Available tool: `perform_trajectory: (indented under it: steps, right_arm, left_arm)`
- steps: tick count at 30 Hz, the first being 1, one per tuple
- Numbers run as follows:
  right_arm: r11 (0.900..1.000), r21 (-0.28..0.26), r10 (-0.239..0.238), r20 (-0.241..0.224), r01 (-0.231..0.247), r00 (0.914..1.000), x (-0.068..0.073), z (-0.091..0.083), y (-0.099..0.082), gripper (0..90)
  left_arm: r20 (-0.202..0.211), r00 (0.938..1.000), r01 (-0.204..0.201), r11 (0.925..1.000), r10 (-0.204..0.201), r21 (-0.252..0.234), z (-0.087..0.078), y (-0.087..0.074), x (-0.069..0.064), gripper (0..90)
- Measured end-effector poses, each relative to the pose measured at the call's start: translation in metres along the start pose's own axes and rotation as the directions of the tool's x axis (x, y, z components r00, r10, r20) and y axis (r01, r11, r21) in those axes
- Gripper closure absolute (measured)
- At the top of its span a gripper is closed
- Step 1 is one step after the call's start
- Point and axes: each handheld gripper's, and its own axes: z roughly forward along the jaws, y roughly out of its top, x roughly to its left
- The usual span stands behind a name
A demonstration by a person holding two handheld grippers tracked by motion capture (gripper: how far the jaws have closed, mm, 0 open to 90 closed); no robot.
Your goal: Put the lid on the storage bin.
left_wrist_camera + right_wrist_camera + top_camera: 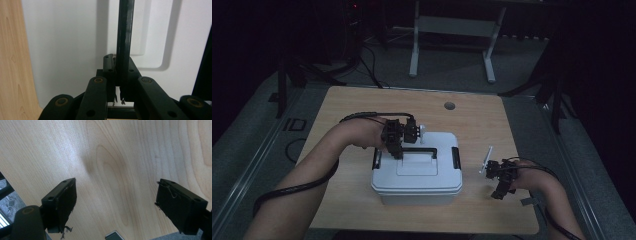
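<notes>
Left gripper [119, 75] clenched on the box's black handle [124, 37] — lift probably not begun; box [417, 172] on bench [362, 107]. Right gripper [116, 202] released, idle.

A: Item?
B: White lidded box [417, 172], upright at the table's centre, black side latches [456, 157].
A: Handle?
B: Black carry handle [124, 42] atop the lid, clamped between jaws.

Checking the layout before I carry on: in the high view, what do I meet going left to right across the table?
Left hand-held gripper, shut on the black handle → white box → right hand-held gripper, jaws open over bare table.
</notes>
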Motion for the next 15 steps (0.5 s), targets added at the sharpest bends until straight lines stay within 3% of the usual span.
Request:
perform_trajectory:
  steps: [9, 15]
  right_arm:
    - [1.0000, 0.004, -0.006, -0.006, 0.006, 1.0000, 0.001, 0.003, 0.004, 16.4]
    - [0.9999, 0.006, -0.009, -0.004, 0.009, 1.0000, 0.001, 0.004, 0.005, 16.5]
  left_arm:
    - [0.020, 0.9998, -0.004, 1.0000, 0.004, -0.004, 0.014, 0.002, 0.003, 83.3]
    - [0.018, 0.9998, 0.005, 1.0000, -0.005, -0.001, 0.015, 0.004, 0.003, 83.2]
